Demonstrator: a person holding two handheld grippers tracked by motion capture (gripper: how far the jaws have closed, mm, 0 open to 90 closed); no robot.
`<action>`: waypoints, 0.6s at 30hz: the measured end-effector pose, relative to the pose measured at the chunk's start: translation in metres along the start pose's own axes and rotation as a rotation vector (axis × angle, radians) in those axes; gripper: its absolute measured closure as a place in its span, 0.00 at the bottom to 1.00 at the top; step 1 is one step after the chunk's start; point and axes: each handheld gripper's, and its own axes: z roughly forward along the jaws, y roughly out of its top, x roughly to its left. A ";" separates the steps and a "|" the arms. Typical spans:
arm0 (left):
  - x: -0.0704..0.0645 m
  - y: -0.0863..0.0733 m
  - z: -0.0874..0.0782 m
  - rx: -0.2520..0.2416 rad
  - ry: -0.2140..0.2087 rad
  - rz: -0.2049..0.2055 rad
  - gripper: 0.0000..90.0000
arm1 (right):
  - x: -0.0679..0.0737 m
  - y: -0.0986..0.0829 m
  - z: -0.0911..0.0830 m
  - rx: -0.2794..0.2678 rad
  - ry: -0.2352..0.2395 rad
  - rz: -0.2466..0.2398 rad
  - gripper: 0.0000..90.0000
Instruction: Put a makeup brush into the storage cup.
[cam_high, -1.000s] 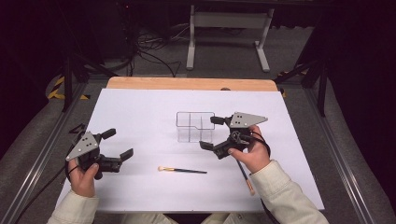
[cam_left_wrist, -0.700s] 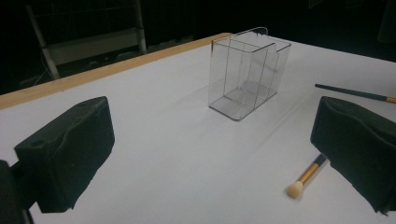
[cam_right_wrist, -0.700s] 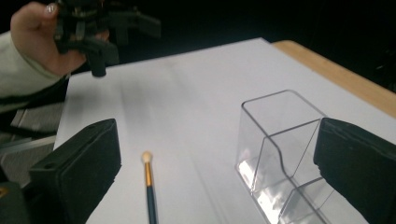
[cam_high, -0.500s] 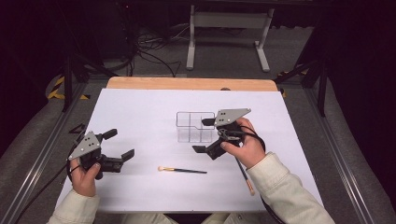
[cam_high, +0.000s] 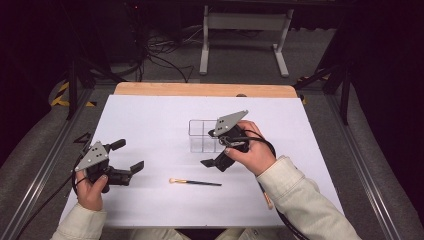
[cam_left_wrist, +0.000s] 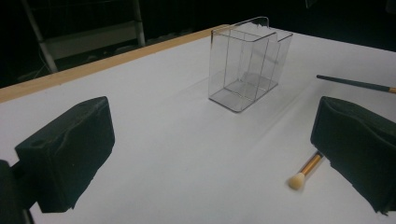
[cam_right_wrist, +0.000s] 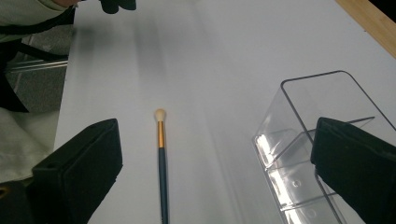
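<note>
A slim makeup brush (cam_high: 195, 182) with a cream tip, gold ferrule and dark handle lies on the white table cover (cam_high: 150, 115), near the front middle. A clear divided organiser (cam_high: 204, 136) stands upright behind it. My right gripper (cam_high: 210, 148) hovers open just in front of the organiser and above the brush; in the right gripper view the brush (cam_right_wrist: 161, 158) lies between its jaws and the organiser (cam_right_wrist: 317, 135) is at the right. My left gripper (cam_high: 127, 156) is open at the front left, holding nothing. In the left gripper view the brush tip (cam_left_wrist: 297, 179) shows beside the right jaw.
A second brush (cam_high: 268, 199) lies partly under the right forearm; its dark handle (cam_left_wrist: 355, 83) is seen in the left gripper view. A wooden table edge (cam_high: 205, 90) runs along the back. Metal rails flank the table.
My right gripper has moved left and toward the front, from beside the organiser to above the brush. The left gripper has barely moved.
</note>
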 end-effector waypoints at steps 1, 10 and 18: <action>0.000 0.000 0.000 0.000 0.000 0.001 0.01 | 0.000 0.001 0.001 0.007 0.004 0.006 0.03; 0.000 -0.001 0.002 0.001 -0.007 -0.001 0.00 | 0.003 0.008 0.008 0.101 0.044 -0.014 0.03; 0.000 -0.001 0.003 0.005 -0.006 -0.004 0.00 | 0.005 0.013 0.019 0.178 0.068 -0.037 0.04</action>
